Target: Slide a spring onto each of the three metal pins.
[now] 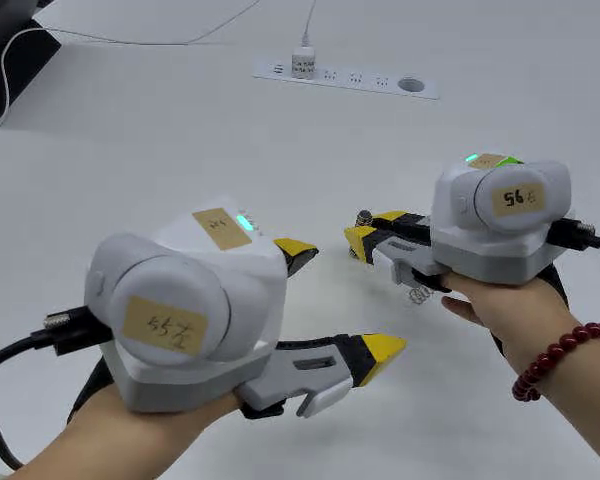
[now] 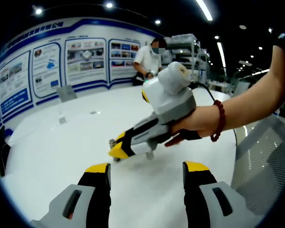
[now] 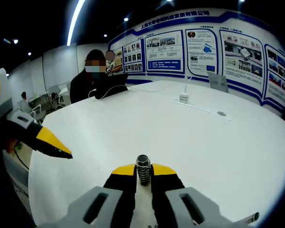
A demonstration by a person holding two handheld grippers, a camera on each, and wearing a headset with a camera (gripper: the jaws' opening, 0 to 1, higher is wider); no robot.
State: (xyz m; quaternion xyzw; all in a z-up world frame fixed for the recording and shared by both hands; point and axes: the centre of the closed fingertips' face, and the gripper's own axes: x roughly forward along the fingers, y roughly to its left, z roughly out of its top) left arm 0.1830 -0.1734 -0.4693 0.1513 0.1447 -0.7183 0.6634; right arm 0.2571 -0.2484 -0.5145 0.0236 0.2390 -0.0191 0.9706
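My right gripper (image 1: 363, 238) is shut on a short metal pin (image 3: 143, 167) that stands upright between its yellow-tipped jaws, with a coiled spring wound around it. In the head view the pin's head (image 1: 364, 216) shows at the jaw tips. A loose small spring (image 1: 418, 294) lies on the white table under that gripper's body. My left gripper (image 1: 342, 300) is held lower left of the right one, open, with nothing between its jaws. From the left gripper view, the right gripper (image 2: 118, 150) points toward my open left gripper (image 2: 147, 168).
A white power strip (image 1: 345, 77) with a plugged-in charger (image 1: 304, 62) lies at the table's far side. A dark object (image 1: 5, 50) sits at the far left corner. A seated person (image 3: 92, 78) and a standing person (image 2: 149, 59) are across the table.
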